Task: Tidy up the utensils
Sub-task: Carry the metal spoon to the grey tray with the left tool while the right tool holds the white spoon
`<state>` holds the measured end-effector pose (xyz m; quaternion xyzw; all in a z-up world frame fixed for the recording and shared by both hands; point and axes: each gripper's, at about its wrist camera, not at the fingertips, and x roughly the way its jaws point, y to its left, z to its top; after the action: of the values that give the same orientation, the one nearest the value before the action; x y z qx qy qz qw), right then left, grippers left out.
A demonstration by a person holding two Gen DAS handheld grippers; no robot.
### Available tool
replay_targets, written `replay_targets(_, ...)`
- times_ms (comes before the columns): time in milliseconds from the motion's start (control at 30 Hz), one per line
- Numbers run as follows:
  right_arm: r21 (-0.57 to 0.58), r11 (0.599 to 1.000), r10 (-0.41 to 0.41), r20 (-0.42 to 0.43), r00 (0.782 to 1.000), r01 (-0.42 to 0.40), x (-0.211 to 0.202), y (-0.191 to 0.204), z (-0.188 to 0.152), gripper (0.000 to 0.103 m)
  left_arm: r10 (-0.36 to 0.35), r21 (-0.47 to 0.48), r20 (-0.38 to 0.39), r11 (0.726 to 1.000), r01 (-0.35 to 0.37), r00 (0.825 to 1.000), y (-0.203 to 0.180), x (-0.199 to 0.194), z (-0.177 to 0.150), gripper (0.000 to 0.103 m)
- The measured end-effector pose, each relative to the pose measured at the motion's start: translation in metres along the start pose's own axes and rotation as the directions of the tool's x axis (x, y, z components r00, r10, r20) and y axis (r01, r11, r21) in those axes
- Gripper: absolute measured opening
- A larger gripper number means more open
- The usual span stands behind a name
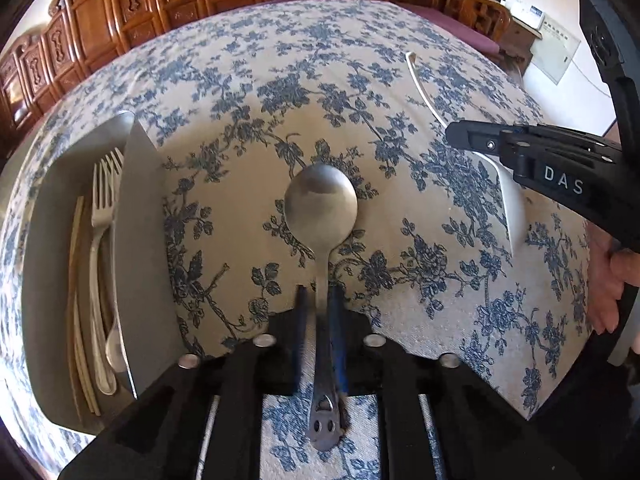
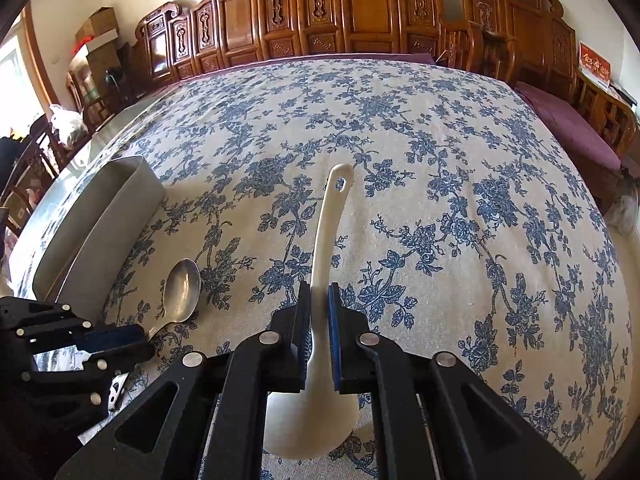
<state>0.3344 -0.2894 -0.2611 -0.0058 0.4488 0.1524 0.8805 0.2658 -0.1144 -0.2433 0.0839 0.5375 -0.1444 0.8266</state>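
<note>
At nine o'clock, bin with forks inside. Centre: left gripper clamped on spoon. Three o'clock: right gripper clamped on paddle. Best lifted level, swung over bin, lowered handle-first, then released.

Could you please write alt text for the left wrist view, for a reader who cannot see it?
The left claw grips a metal spoon by its handle above a blue floral tablecloth. A grey tray at left holds forks; at right, the right claw holds a white rice paddle.
</note>
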Motion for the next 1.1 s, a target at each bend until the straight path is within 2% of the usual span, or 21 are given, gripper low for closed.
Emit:
replay_targets(100,-0.004,1.000,0.000,-0.002,1.000,0.000,0.001,0.001,0.000,0.010,-0.007,0.000,0.002,1.000,0.007,1.000,0.002,-0.003,-0.002,0.005)
replay_targets(700,-0.033,0.999,0.014,0.011,1.000,-0.014,-0.006,0.013,-0.001,0.010,0.046,-0.049,0.132,0.998,-0.039,0.990,0.026,-0.058,0.005,0.005)
replay_targets(833,-0.048,0.998,0.029,0.014,0.999,-0.028,-0.008,0.021,-0.001,0.000,0.060,-0.064,0.168,0.997,-0.049,0.984,0.036,-0.074,0.010,0.005)
replay_targets(967,-0.072,0.997,-0.006,-0.019,1.000,0.005,0.002,0.027,-0.003,0.000,0.083,-0.079,0.183,0.994,-0.070,0.980,0.049,-0.081,0.013,0.005)
replay_targets(1100,-0.047,0.999,0.018,-0.025,1.000,-0.020,0.004,0.019,-0.001,0.000,0.087,-0.105,0.203,0.992,-0.066,0.975,0.062,-0.087,0.012,0.005)
